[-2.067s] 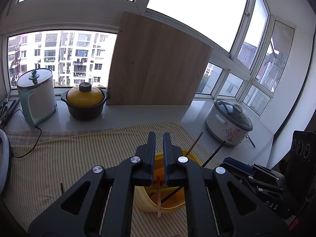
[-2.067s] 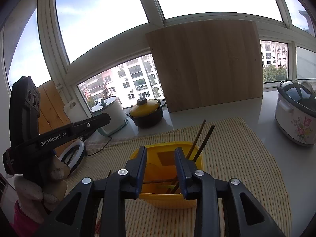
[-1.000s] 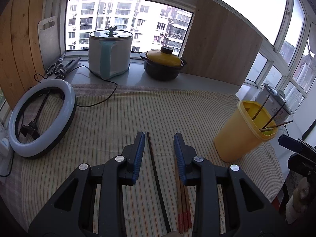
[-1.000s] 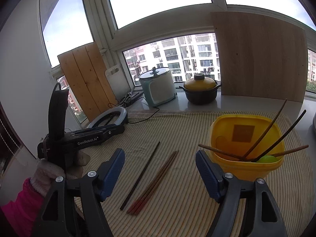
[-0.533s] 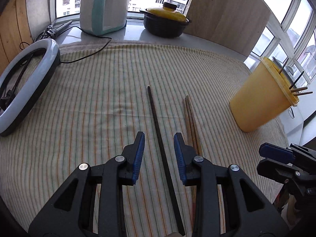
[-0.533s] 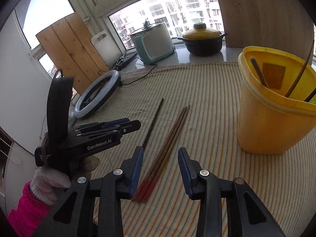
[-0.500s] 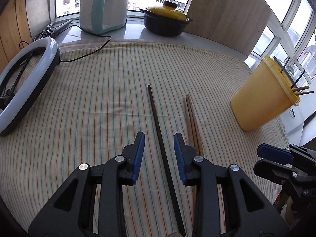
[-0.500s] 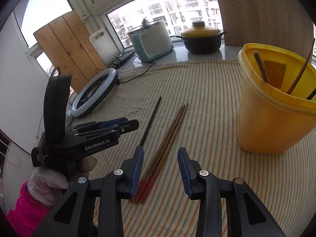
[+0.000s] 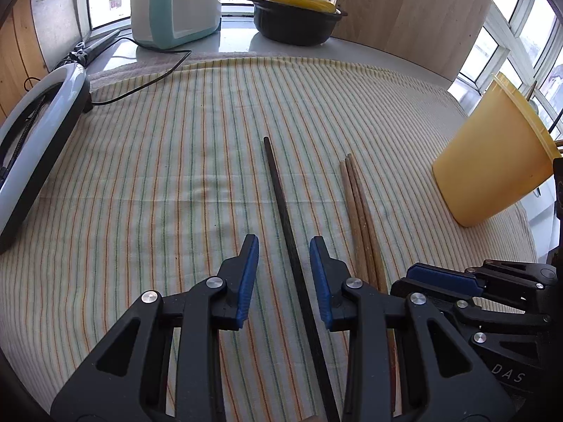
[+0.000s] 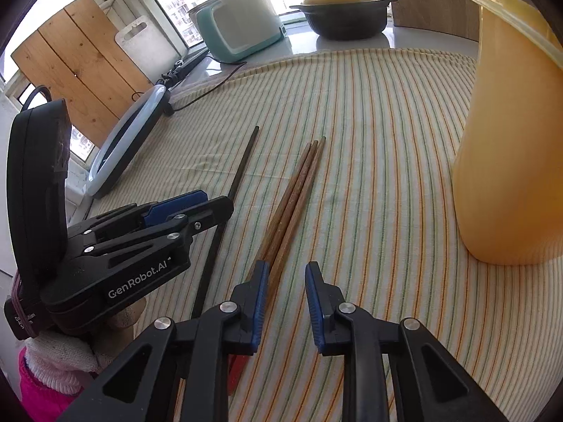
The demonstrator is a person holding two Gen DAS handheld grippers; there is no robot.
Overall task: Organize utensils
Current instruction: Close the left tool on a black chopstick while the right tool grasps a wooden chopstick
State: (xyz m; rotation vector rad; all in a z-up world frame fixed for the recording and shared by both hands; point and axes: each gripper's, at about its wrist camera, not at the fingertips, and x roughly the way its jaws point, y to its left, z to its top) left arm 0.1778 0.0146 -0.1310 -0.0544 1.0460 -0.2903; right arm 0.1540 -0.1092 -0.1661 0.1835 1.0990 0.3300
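— Right, through the left camera: left gripper (image 9: 284, 274) has its jaws apart, straddling the black chopstick (image 9: 281, 190) on the striped cloth (image 9: 158, 176), not pinching it

— And the right camera?

— Right gripper (image 10: 284, 295) has just been closing; the wooden chopsticks (image 10: 293, 190) sit by its left pad, pads not yet pressing. Yellow cup (image 10: 510, 147) stands near

— Risk?

— I'd guess three sticks together may splay, one slipping out at the lift

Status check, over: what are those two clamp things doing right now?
Left hand-held gripper open, straddling the black chopstick. Right hand-held gripper just narrowed, not gripping, brown chopsticks at its left pad. Yellow cup alongside, nothing blocking.
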